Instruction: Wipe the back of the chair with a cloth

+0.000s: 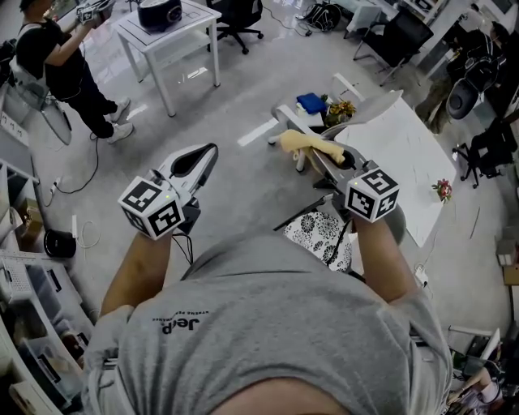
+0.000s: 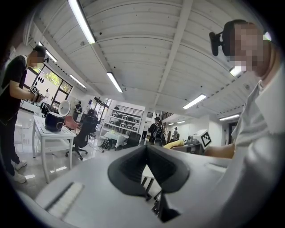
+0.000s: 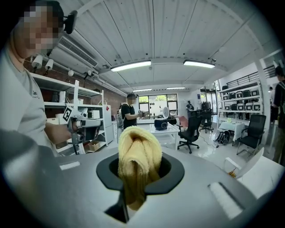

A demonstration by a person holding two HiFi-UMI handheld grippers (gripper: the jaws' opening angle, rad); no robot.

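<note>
My right gripper (image 1: pixel 323 154) is shut on a bunched yellow cloth (image 1: pixel 302 143); in the right gripper view the cloth (image 3: pixel 139 153) fills the space between the jaws of the right gripper (image 3: pixel 139 171) and hangs down. My left gripper (image 1: pixel 199 162) is held out to the left with nothing in it, and in its own view the left gripper (image 2: pixel 146 149) has its jaws meeting at the tips. A black-and-white patterned seat (image 1: pixel 320 233), probably the chair's, lies below my right forearm and is partly hidden by it. The chair's back does not show clearly.
A white tabletop (image 1: pixel 401 150) stands to the right, with a blue object (image 1: pixel 310 102) and small flowers (image 1: pixel 340 108) beside it. A person in black (image 1: pixel 61 61) stands at far left near a white table (image 1: pixel 195 20) bearing a black appliance. Office chairs (image 1: pixel 237 16) stand behind; shelves line the left.
</note>
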